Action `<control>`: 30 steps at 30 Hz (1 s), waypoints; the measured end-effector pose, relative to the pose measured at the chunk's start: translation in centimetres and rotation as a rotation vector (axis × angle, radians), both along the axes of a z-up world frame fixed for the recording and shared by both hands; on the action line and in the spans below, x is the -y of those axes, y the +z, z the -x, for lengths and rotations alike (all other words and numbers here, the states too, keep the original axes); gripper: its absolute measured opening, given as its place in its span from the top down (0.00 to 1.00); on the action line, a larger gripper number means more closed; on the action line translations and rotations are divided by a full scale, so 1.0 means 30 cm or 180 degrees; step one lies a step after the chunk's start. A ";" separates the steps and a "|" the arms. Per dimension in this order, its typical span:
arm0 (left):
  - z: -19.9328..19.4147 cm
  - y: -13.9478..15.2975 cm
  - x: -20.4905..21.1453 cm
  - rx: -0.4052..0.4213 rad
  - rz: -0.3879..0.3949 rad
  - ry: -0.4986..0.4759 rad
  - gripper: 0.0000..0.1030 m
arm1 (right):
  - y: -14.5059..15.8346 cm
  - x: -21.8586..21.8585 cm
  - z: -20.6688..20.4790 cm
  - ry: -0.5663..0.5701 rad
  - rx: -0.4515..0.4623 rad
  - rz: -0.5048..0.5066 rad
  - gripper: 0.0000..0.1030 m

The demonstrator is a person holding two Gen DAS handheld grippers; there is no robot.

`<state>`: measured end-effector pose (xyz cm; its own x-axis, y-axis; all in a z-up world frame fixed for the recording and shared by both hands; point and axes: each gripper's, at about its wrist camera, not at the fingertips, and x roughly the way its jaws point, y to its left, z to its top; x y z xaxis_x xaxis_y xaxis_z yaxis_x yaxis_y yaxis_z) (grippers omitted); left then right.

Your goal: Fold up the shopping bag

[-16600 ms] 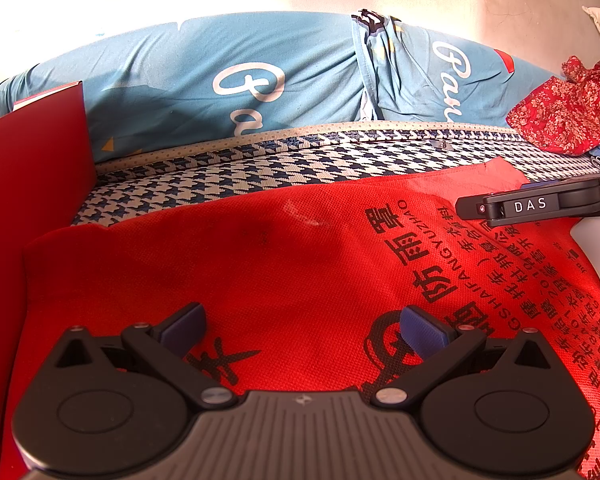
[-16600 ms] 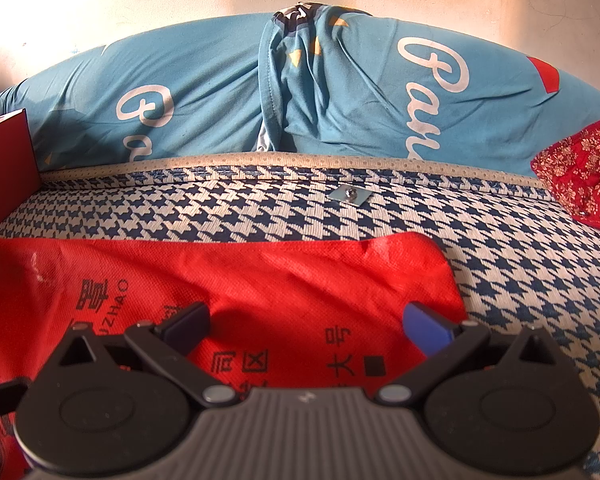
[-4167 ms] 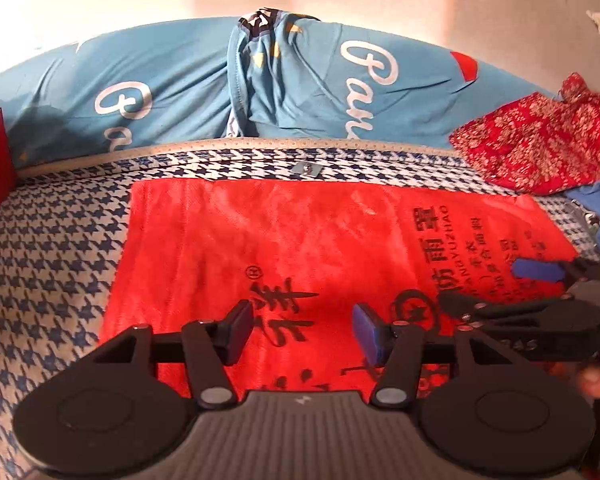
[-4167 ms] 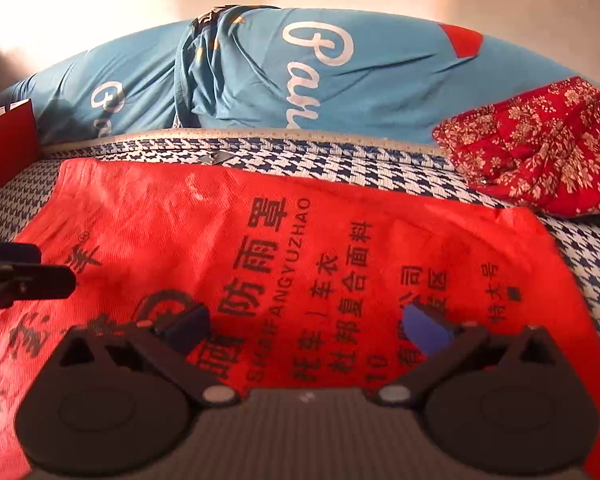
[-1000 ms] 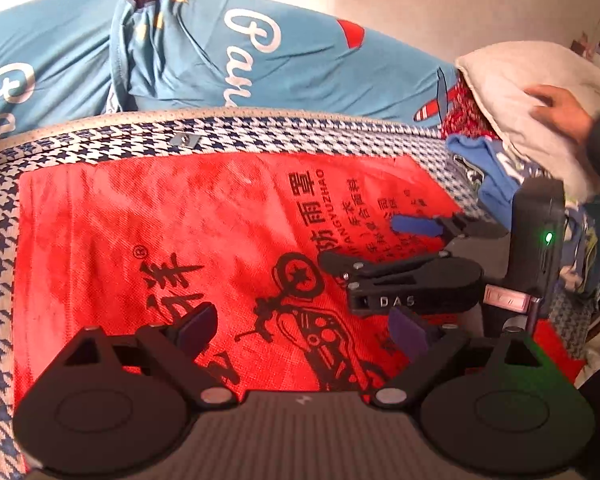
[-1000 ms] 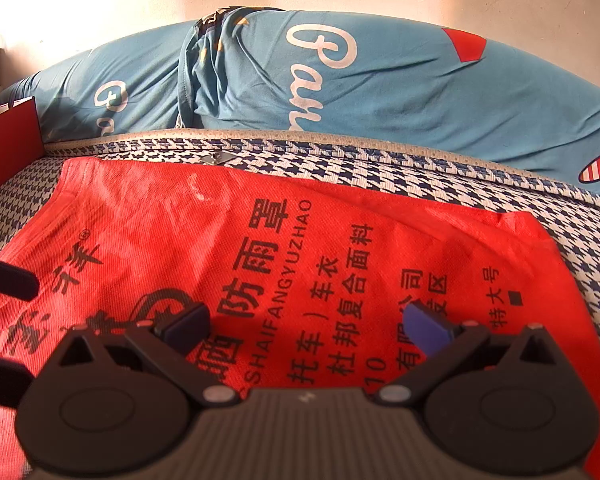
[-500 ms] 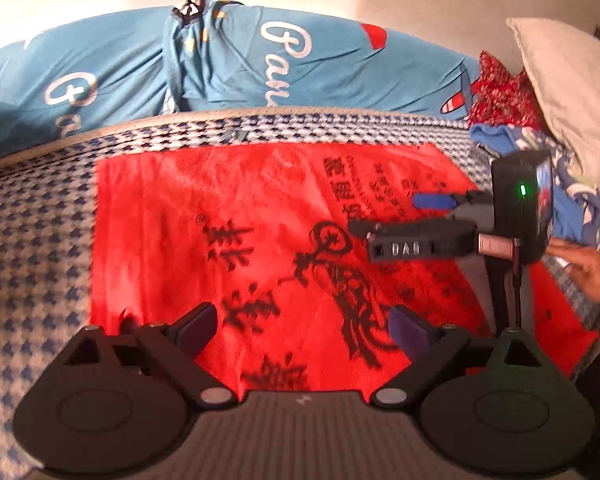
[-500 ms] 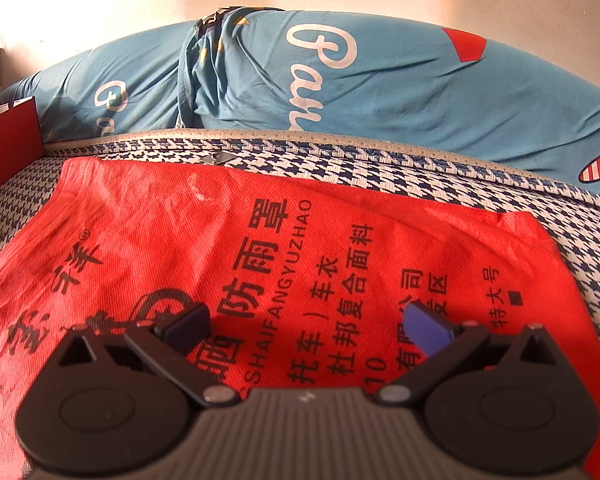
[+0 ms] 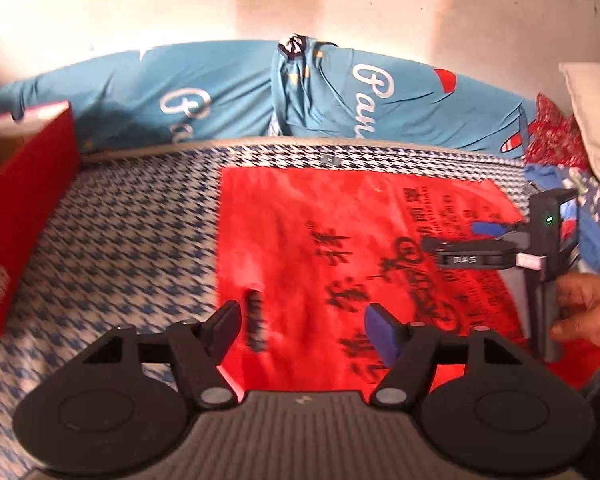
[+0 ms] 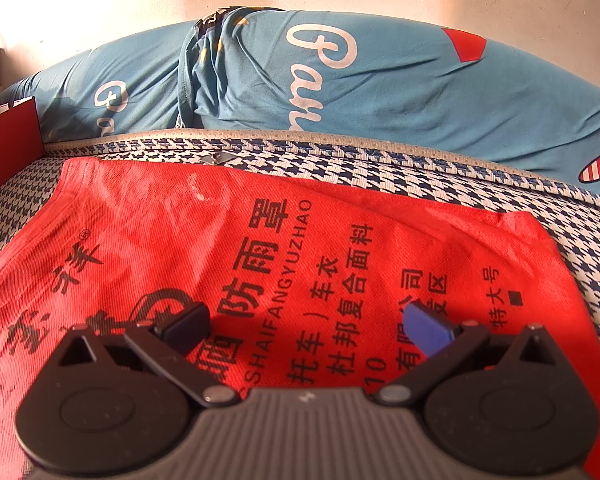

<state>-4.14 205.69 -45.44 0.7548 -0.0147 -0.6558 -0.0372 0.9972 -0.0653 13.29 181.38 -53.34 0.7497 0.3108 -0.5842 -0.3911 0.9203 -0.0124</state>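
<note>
Shopping bag: red non-woven, printed black, lying flat on the houndstooth bed, long axis running left to right; handle slot at its near-left end.
Left gripper: nearer of the two to that end; jaws apart, just been closing, bag's near-left edge below and between them, no pad visibly pressing.
Right gripper: over the bag's right half, jaws wide apart, holding nothing.
Judgement: next grasp falls to the left gripper at the handle end.
</note>
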 end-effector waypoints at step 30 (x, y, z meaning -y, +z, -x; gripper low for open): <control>0.029 0.205 -0.579 0.0199 -0.0361 0.1041 0.33 | -0.003 -0.022 -0.010 -0.0080 -0.0010 0.0030 0.00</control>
<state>-5.01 223.07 -39.28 0.7462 0.3047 -0.5918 -0.3554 0.9341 0.0329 13.60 182.04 -53.44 0.7554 0.2864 -0.5894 -0.3679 0.9297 -0.0197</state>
